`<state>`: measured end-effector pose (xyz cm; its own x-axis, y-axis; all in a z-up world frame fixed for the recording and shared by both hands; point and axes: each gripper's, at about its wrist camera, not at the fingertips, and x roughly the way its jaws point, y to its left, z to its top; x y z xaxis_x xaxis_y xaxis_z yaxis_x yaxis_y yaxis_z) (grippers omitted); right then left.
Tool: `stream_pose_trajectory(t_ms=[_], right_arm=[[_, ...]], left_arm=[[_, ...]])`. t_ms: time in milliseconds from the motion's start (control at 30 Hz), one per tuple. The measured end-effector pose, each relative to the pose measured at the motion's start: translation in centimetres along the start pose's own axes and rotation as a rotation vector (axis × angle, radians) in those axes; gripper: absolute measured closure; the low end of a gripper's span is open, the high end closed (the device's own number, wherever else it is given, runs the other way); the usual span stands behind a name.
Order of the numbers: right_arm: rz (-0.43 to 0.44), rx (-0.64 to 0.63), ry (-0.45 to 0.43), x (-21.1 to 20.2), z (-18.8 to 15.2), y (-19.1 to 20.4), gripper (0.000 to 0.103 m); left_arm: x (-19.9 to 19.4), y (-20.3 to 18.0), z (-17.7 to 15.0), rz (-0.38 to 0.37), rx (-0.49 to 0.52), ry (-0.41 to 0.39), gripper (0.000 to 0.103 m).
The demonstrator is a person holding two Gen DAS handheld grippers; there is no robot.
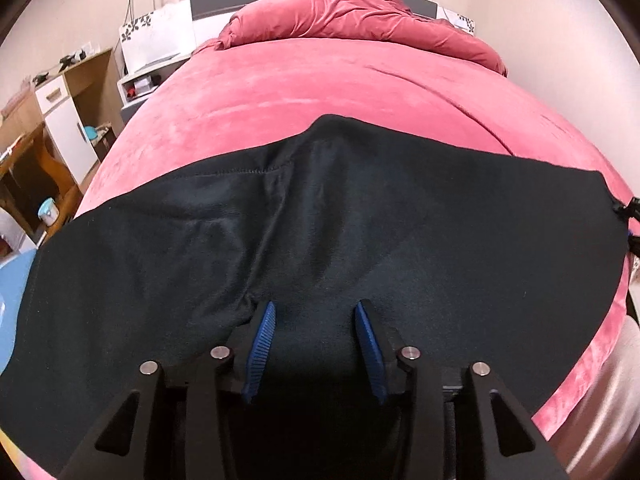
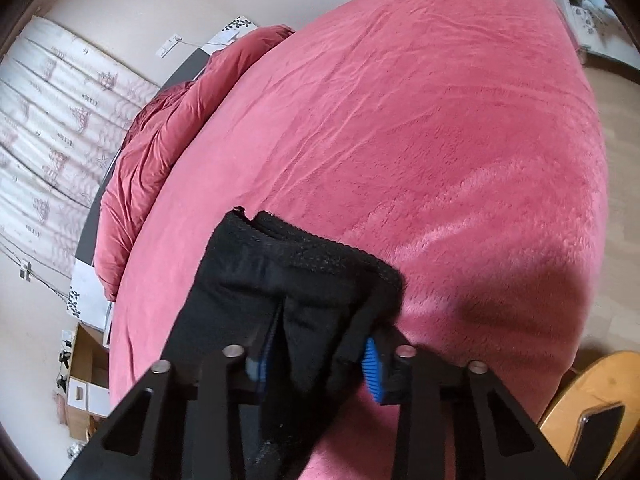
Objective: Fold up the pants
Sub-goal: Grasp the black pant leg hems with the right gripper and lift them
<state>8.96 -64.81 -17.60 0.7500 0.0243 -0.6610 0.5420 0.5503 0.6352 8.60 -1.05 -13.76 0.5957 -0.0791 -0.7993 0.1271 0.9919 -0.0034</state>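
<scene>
Black pants (image 1: 320,220) lie spread across the near end of a pink bed (image 1: 320,88), one edge running from left to right. My left gripper (image 1: 316,308) hovers low over the middle of the cloth. Its blue pads (image 1: 264,332) stand apart with flat fabric beneath them, so it is open and pinches nothing. In the right wrist view a bunched end of the pants (image 2: 288,264), showing a ribbed band, fills the gap of my right gripper (image 2: 320,320). That gripper is shut on the cloth, which drapes over and hides its fingertips.
A dark red duvet (image 1: 360,16) is heaped by the headboard. A white nightstand (image 1: 148,48) and wooden cabinets (image 1: 60,112) stand left of the bed. A wooden seat with a phone on it (image 2: 592,412) stands by the bed's corner, on a wooden floor (image 2: 616,168).
</scene>
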Motion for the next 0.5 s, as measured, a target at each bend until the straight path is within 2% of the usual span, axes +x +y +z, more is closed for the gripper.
stream_pose_trajectory(t_ms=[100, 300, 500], right_arm=[[0.000, 0.040, -0.004, -0.4, 0.0, 0.2, 0.079], [0.018, 0.062, -0.040, -2.3, -0.1, 2.1, 0.081], [0.049, 0.036, -0.066, -5.5, -0.6, 5.5, 0.081]], left_arm=[[-0.2, -0.1, -0.4, -0.007, -0.020, -0.024, 0.058], [-0.7, 0.6, -1.9, -0.029, -0.037, -0.082, 0.058], [-0.9, 1.0, -2.1, -0.056, -0.075, -0.085, 0.058]])
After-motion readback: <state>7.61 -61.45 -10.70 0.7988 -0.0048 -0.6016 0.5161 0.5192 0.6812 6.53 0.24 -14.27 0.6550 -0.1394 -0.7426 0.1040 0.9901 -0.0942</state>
